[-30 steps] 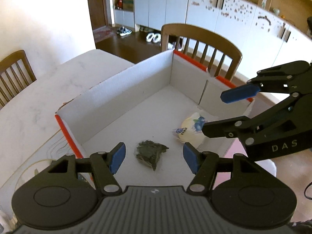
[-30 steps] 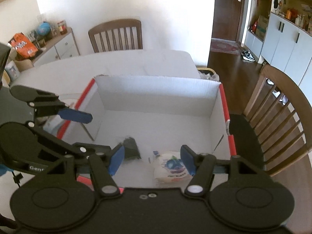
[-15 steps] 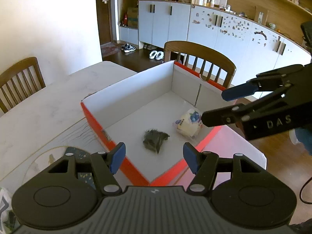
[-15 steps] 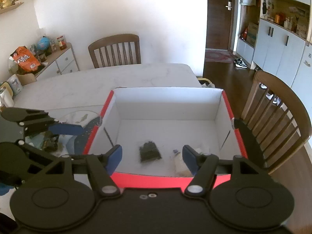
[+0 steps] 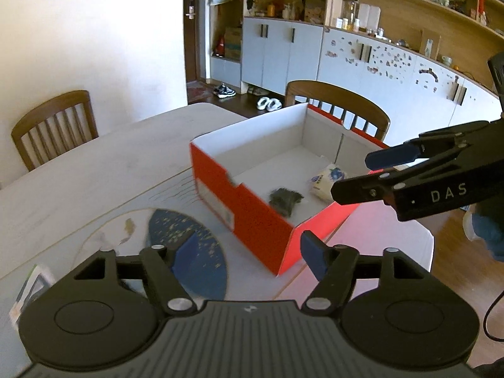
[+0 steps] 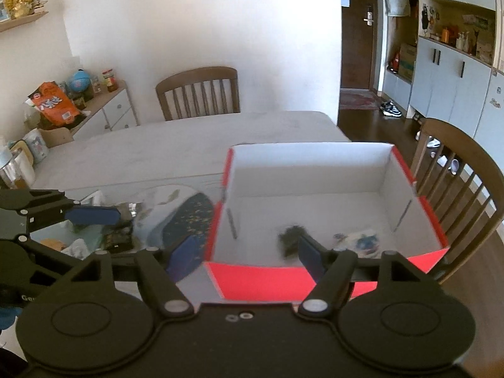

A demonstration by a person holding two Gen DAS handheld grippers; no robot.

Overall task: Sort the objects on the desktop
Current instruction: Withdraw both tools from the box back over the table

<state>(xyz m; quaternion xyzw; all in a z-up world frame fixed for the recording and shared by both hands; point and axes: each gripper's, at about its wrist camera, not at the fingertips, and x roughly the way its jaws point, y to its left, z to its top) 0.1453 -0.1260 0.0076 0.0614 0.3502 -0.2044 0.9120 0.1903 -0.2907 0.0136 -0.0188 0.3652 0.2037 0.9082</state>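
A red box [image 5: 245, 211] with a white inside stands on the pale table. On its floor lie a dark green packet [image 5: 285, 200] and a white packet with blue print [image 5: 326, 179]. My left gripper [image 5: 249, 256] hovers short of the box's near corner, jaws opening, nothing between them. My right gripper [image 5: 362, 174] reaches in from the right above the box's edge. In the right wrist view the right gripper [image 6: 249, 255] hangs before the red box [image 6: 261, 280], jaws opening and empty, with the dark packet [image 6: 291, 236] and white packet [image 6: 359, 241] beyond. The left gripper [image 6: 94, 236] shows at far left.
A round glass plate with a blue speckled patch [image 5: 176, 230] lies left of the box, with several small loose items [image 6: 116, 236] beside it. Wooden chairs [image 5: 337, 100] [image 6: 198, 91] stand at the table's far sides. The table's edge [image 5: 393, 236] runs close to the right of the box.
Both grippers have drawn back from over the box toward me, so its red outer walls now show. Both sets of jaws stand wider. The two packets stay on the box floor.
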